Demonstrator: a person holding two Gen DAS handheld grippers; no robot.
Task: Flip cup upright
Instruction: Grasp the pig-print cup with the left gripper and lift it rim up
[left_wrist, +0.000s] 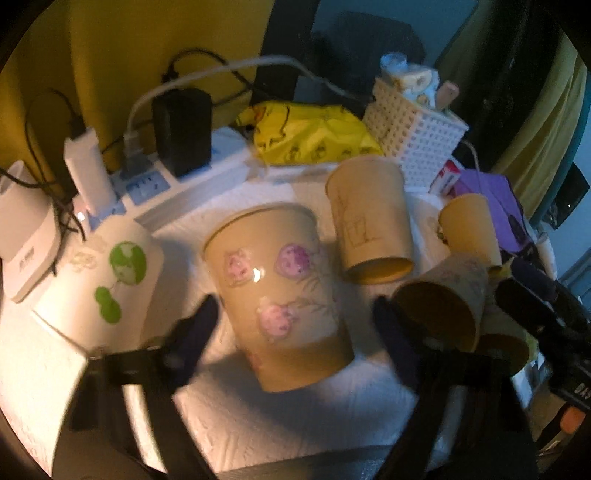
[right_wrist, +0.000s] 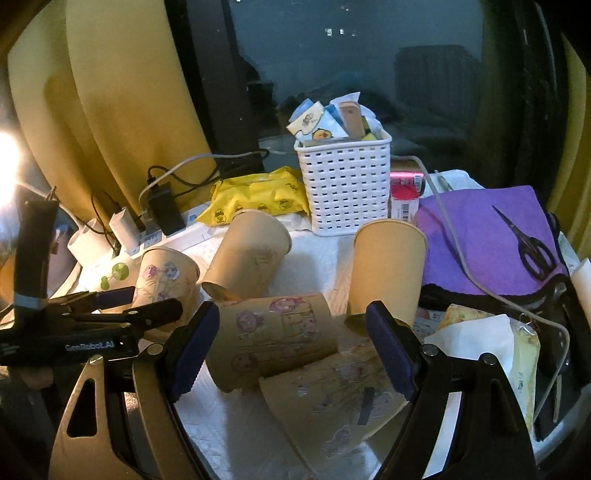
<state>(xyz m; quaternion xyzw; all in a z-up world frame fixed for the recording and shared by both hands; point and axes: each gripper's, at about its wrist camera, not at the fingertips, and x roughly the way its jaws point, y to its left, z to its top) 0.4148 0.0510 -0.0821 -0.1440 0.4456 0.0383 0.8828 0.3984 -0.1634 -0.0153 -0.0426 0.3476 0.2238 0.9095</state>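
Several tan paper cups lie or stand mouth-down on a white towel (left_wrist: 295, 424). In the left wrist view my left gripper (left_wrist: 295, 321) is open around a flower-printed cup (left_wrist: 280, 291) that stands upside down, its fingers apart from the cup's sides. In the right wrist view my right gripper (right_wrist: 291, 343) is open around a flower-printed cup (right_wrist: 273, 339) lying on its side; another printed cup (right_wrist: 332, 402) lies below it. The left gripper (right_wrist: 147, 302) shows at the left, beside its cup (right_wrist: 162, 280).
A white cup with green print (left_wrist: 107, 280) stands left. Plain tan cups (left_wrist: 369, 218) (right_wrist: 386, 269) lean nearby. A power strip with chargers (left_wrist: 155, 177), a yellow packet (right_wrist: 258, 199), a white basket (right_wrist: 347, 184), a purple cloth with scissors (right_wrist: 498, 240) and tissue packs (right_wrist: 491, 350) crowd the edges.
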